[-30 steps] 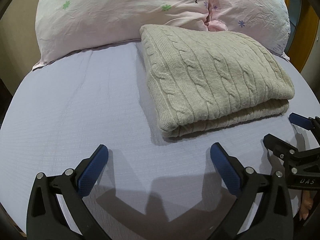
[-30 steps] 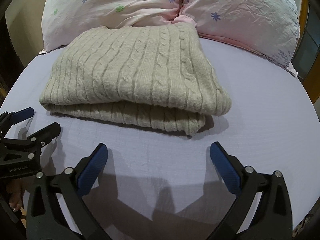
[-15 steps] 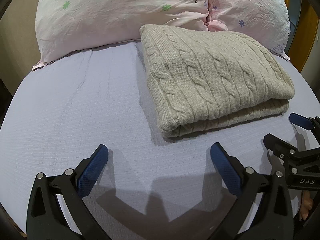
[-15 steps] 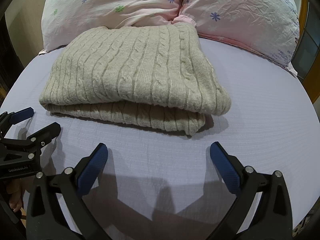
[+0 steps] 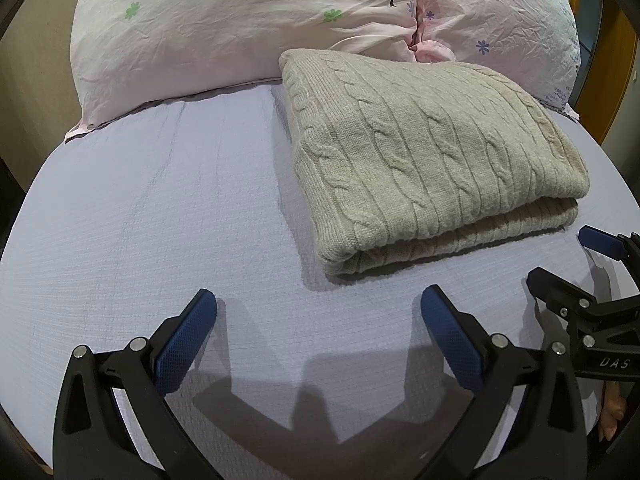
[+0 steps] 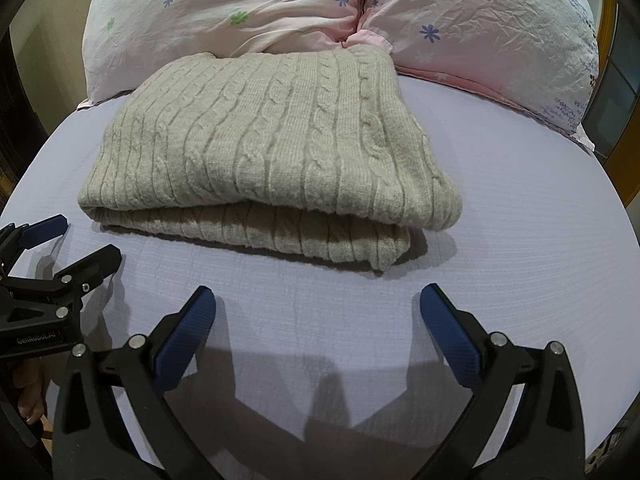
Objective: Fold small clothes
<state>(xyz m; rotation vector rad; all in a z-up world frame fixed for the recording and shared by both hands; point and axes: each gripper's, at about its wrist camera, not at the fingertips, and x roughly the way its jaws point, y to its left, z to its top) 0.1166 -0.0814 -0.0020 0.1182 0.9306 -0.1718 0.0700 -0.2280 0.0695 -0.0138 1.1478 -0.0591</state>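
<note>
Lilac bed sheet (image 5: 160, 220), folded beige sweater (image 5: 432, 172), 2 floral pillows (image 6: 224, 12), both grippers' fingers (image 5: 188, 340) spread wide

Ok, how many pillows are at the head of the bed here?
2. One pink floral pillow lies behind the folded beige cable-knit sweater toward the left; the second pink floral pillow sits beside it on the right, touching it. None seems hidden.

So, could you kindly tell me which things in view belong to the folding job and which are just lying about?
Part of the job:
- beige cable-knit sweater, already folded on the bed
- left tool, open, empty
- right tool, open, empty

Just lying about:
- two floral pink pillows
- lavender bedsheet
</note>
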